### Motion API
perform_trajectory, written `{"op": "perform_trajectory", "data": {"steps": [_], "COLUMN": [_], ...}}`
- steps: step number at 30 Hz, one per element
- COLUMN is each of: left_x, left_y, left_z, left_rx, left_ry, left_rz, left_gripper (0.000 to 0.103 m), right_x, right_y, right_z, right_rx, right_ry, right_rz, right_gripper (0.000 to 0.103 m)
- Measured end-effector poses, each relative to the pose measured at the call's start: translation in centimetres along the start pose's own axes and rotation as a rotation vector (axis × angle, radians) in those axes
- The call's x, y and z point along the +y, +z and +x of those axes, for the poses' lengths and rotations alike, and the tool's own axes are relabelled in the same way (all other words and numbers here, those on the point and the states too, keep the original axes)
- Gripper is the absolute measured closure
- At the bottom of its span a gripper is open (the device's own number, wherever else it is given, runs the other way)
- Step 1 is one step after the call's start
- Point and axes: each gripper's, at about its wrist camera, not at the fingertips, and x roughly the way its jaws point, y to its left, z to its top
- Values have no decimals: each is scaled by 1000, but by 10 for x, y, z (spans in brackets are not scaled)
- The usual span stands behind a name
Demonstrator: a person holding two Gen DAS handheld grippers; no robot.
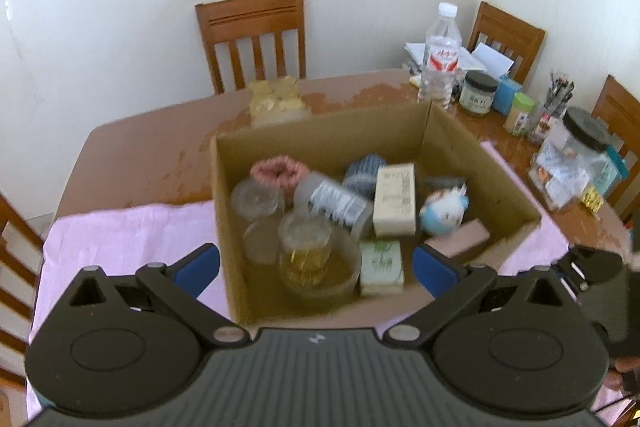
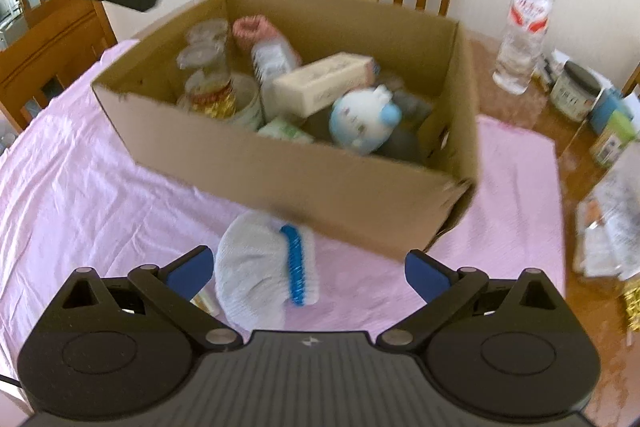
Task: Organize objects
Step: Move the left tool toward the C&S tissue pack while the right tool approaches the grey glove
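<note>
Corrugated brown card forms the open cardboard box [image 2: 288, 183], which stands on a pink cloth [image 2: 80, 187] spread over a wooden table [image 1: 140, 155]. In the right wrist view, a white knitted glove with a blue cuff band [image 2: 264, 267] lies on the cloth just in front of the box's near wall, outside the box. The right gripper [image 2: 310, 273] points steeply down at this glove; its blue-padded jaws stand wide apart, the glove lies between them nearer the left pad, and neither pad presses on it. The left gripper [image 1: 316, 269] hangs above the near edge of the box, tilted down toward its interior, jaws spread wide with nothing between them. Inside the box lie several clear glass jars [image 1: 256, 203], a glass with yellow liquid [image 1: 306, 253], a pink knitted item [image 1: 280, 173], a cream carton [image 1: 394, 201], a green and white carton [image 1: 380, 263] and a white and blue plush toy [image 2: 362, 121]. Behind the box on the bare table stand a clear water bottle [image 1: 440, 55] and a dark-lidded jar [image 1: 478, 95]. Wooden chairs [image 1: 252, 35] stand against the white wall.
</note>
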Motion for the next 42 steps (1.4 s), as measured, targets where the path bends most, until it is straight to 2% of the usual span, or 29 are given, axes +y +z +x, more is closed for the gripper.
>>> {"op": "perform_trajectory", "data": {"steps": [4,10,16,21,27,36,42], "left_x": [3,10,12,5,-17,-68,-83], "left_y": [-27,-59,-77,-84,-90,-107,-123], "left_z": [-3,-2,3,11,20,49,68], "left_rx": [-5,25,59,86,112,184,253], "left_ry": [58,71,67,80,26,-93,-89], "left_rz": [0,-53,-99,-97,-63,56,98], "left_gripper": [1,1,1,1,1,1,1], "right_x": [8,20,23,11,-17,-35,-35], "right_y": [-4,-7,-8,-15,-29,-40,-39], "right_z": [22,43,59,54,42,35,35], "right_rx": [42,44,64,65,65,60,50], "right_ry": [-26,-54,-115,-122,-146,-98,-91], "right_rz": [17,42,48,87,129,61,47], "right_gripper": [0,0,0,0,0,0,0]}}
